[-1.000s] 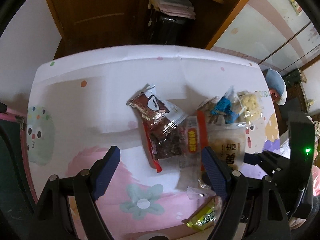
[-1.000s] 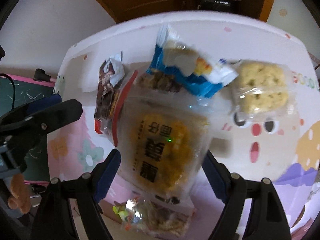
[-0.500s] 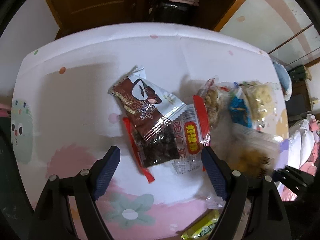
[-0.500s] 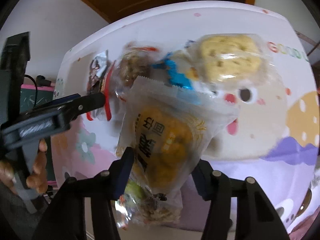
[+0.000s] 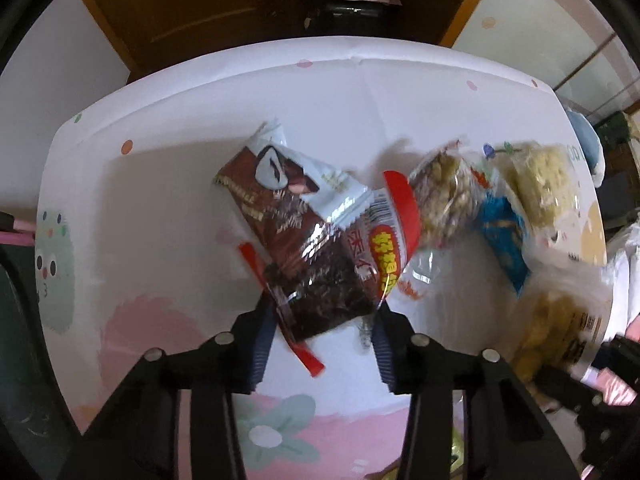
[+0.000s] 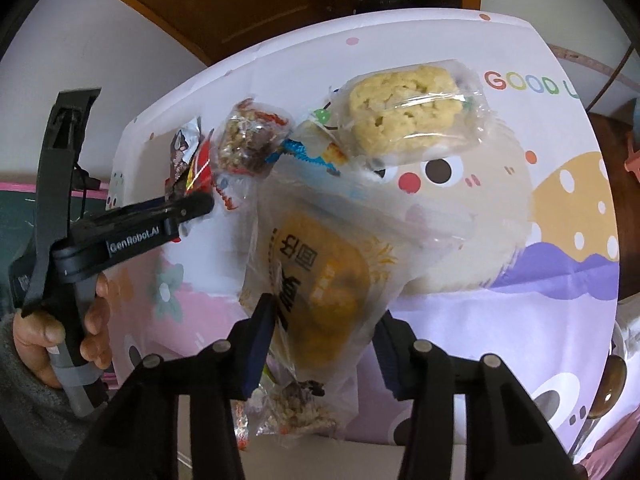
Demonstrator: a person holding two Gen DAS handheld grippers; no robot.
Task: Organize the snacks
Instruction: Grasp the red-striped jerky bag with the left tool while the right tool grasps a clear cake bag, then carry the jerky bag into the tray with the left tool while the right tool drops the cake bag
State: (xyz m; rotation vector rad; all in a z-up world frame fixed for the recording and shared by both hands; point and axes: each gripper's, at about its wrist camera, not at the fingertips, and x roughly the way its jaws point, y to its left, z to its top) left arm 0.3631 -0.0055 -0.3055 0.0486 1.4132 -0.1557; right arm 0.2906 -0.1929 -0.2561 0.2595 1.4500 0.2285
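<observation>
Our left gripper (image 5: pixel 322 332) has its fingers (image 5: pixel 260 344) closed on the near end of the dark snack packet (image 5: pixel 304 248), lying beside the red-capped packet (image 5: pixel 390 236) on the tabletop (image 5: pixel 160 208). Our right gripper (image 6: pixel 322 340) clamps its fingers (image 6: pixel 258 340) on the yellow pastry bag (image 6: pixel 320 276), raised off the tabletop. Farther out lie a puffed rice cake (image 6: pixel 404 110) and a nut cluster pack (image 6: pixel 250 140).
</observation>
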